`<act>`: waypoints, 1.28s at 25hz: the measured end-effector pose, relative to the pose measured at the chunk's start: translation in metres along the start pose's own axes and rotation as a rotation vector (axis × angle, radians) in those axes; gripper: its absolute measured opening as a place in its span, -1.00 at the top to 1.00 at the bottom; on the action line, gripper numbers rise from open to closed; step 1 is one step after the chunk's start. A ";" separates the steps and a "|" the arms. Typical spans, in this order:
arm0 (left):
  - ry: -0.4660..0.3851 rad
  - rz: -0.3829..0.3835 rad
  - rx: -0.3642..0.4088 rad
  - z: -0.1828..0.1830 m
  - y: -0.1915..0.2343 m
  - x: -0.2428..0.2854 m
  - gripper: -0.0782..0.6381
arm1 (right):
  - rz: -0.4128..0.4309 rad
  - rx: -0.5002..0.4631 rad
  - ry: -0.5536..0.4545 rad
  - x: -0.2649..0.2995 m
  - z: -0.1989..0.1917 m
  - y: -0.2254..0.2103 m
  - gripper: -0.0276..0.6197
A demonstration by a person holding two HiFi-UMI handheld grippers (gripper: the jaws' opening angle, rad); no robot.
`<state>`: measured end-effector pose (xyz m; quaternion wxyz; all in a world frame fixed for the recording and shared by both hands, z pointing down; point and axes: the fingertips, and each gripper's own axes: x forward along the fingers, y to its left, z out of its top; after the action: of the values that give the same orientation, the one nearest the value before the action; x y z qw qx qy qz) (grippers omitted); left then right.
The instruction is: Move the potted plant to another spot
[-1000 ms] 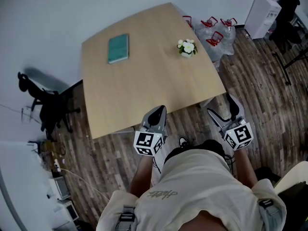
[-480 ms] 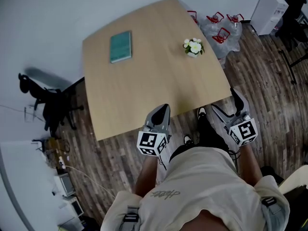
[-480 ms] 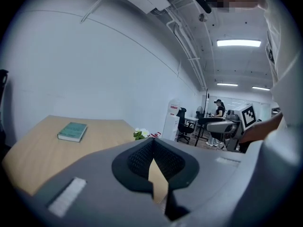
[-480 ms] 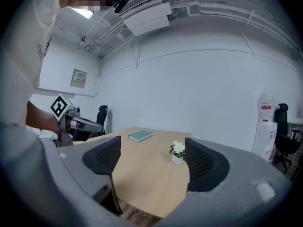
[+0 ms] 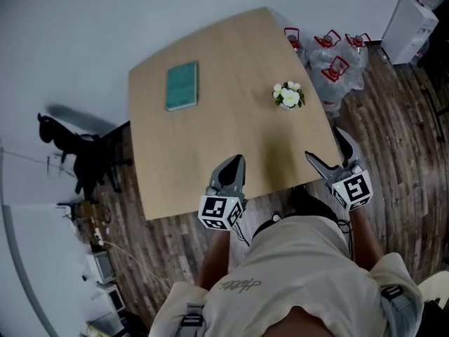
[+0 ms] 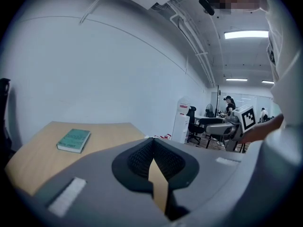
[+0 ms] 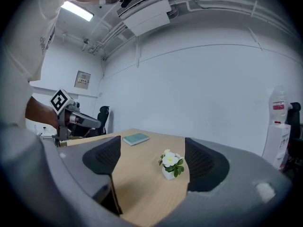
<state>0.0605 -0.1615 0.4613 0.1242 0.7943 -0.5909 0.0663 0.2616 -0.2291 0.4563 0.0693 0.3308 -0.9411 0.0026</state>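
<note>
Two views with potted plant (image 5: 288, 95)

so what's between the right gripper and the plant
Only bare table: the head view shows nothing between the open right gripper and the plant, and the right gripper view agrees.

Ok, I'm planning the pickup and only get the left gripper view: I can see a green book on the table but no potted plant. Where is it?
Observer: The potted plant stands upright on the table, near its right edge, well apart from the book.
Operator: Is the right gripper on it?
Observer: No. The right gripper is at the table's near edge, jaws apart and holding nothing, with the plant farther ahead.
Operator: What does it look like?
Observer: White flowers and green leaves in a small white pot.
</note>
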 end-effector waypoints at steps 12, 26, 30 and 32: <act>0.013 0.064 0.008 0.033 0.003 0.076 0.74 | 0.116 -0.008 0.099 0.072 -0.038 -0.068 -0.38; 0.087 0.149 -0.045 0.018 0.014 0.090 0.74 | 0.221 -0.014 0.253 0.131 -0.099 -0.089 -0.38; 0.094 0.123 -0.025 0.022 0.012 0.103 0.74 | 0.224 0.004 0.296 0.143 -0.118 -0.086 -0.38; 0.100 0.124 -0.019 0.023 0.011 0.106 0.74 | 0.225 0.013 0.332 0.146 -0.130 -0.086 -0.38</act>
<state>0.0801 -0.2687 0.4678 0.1566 0.7508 -0.6326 0.1077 0.2189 -0.3808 0.6007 0.2208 0.2190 -0.9478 0.0708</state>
